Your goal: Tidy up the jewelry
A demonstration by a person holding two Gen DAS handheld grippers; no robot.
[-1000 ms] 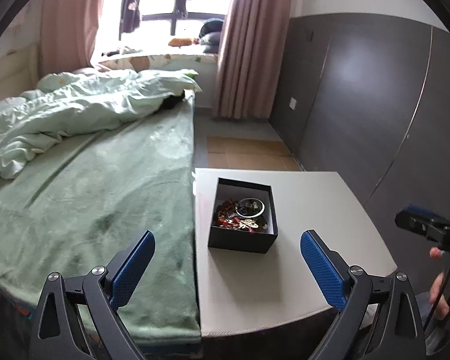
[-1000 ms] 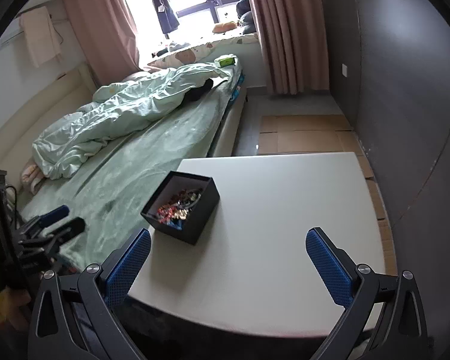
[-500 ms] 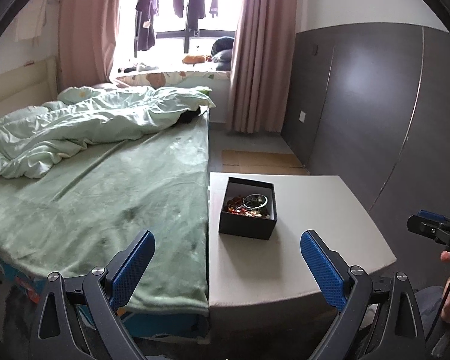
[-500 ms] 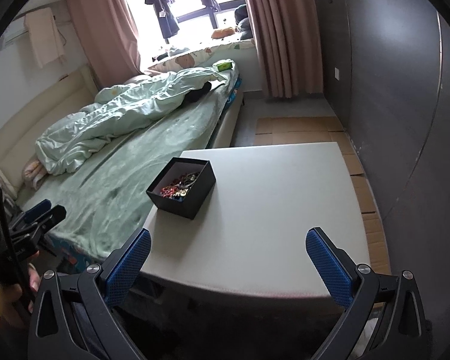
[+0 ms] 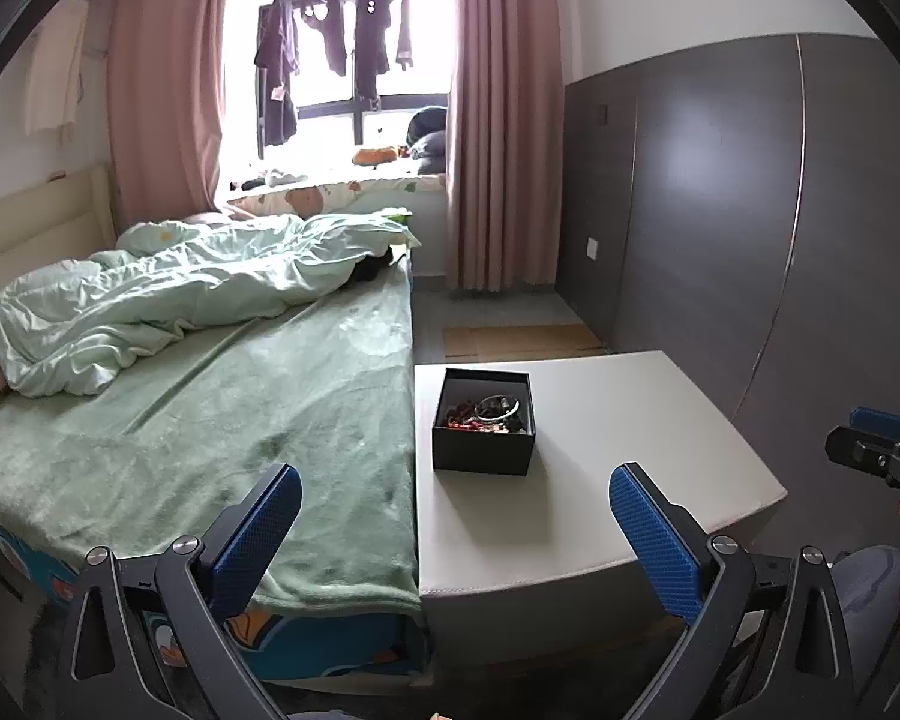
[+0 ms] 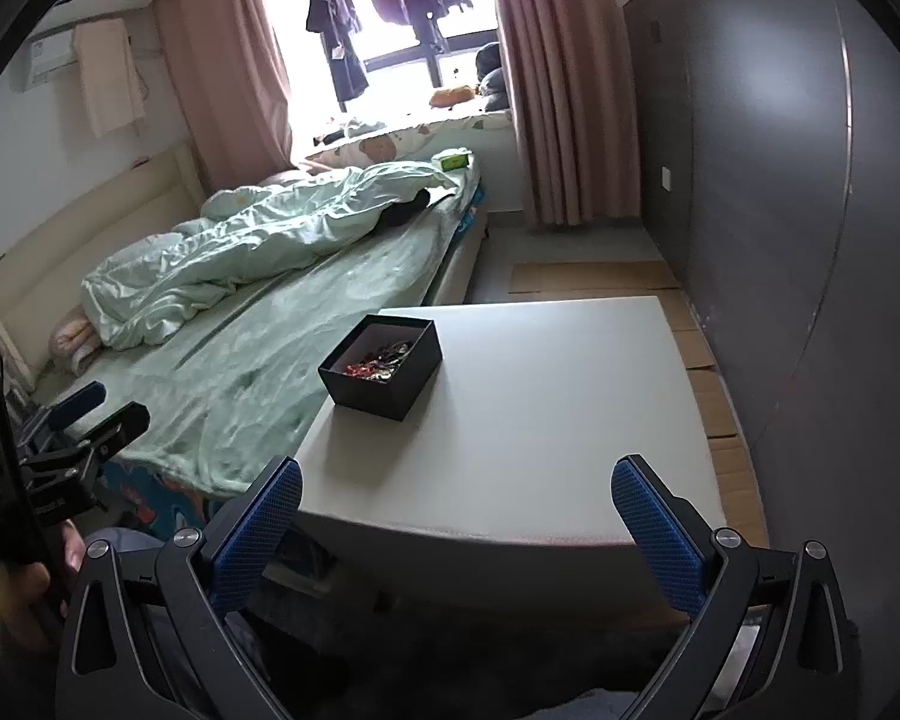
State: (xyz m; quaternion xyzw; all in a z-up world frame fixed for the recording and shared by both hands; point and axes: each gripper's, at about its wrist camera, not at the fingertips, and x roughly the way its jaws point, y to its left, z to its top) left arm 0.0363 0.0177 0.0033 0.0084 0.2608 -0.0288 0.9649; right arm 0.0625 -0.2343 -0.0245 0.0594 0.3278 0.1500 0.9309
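A black open box (image 5: 483, 443) stands on a white table (image 5: 600, 480) next to the bed; it also shows in the right wrist view (image 6: 384, 379). It holds a tangle of jewelry (image 5: 486, 414), red beads and a silver bangle (image 6: 381, 360). My left gripper (image 5: 453, 516) is open and empty, held back from the table's near edge. My right gripper (image 6: 456, 510) is open and empty, also back from the table. Each gripper shows at the edge of the other's view: the right one (image 5: 882, 450), the left one (image 6: 90, 414).
A bed with a green blanket (image 5: 210, 420) and a rumpled duvet (image 5: 180, 294) lies along the table's left side. A dark grey wall panel (image 5: 720, 210) stands to the right. Pink curtains (image 5: 504, 120) and a window are at the back.
Both grippers have pulled back and up from the table, so the box looks smaller and farther. Both stay open and empty.
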